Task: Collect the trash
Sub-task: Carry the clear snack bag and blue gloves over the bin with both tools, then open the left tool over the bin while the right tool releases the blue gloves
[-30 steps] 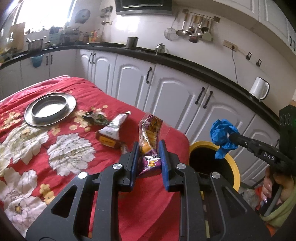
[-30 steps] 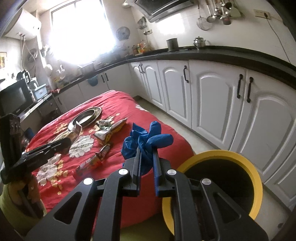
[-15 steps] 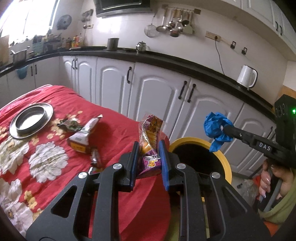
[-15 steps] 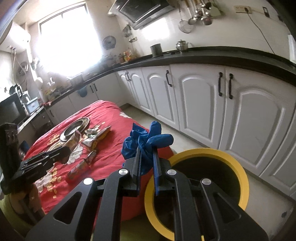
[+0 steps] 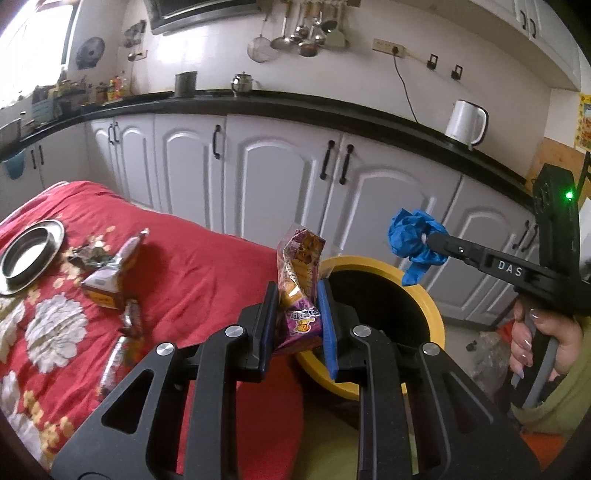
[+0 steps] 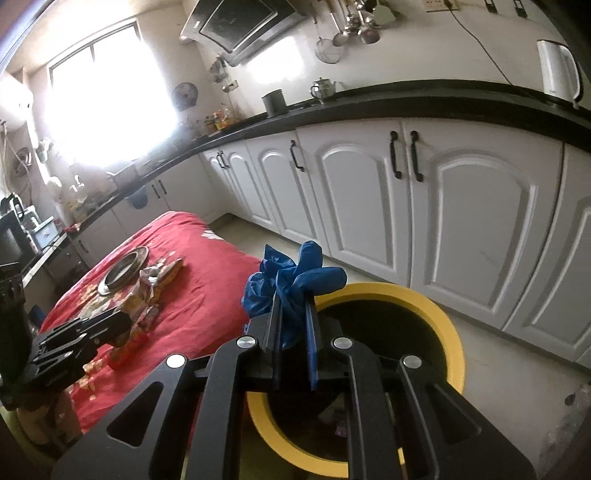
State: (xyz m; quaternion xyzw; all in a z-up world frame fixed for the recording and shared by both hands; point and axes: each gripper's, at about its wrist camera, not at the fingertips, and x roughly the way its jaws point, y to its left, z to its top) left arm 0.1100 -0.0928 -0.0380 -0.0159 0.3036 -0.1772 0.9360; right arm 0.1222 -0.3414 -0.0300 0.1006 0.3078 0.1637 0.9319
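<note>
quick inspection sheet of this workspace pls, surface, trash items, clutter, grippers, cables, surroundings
surface: red floral cloth covers the table.
job's things: purple snack packet and blue glove are held near the yellow-rimmed bin; more wrappers lie on the cloth.
clutter: steel plate with a bowl on it.
grippers: left gripper shut on the packet; right gripper shut on the glove.
cables: black cord runs from a wall socket down towards the white kettle.
surroundings: white cabinets, black countertop, hanging utensils.
</note>
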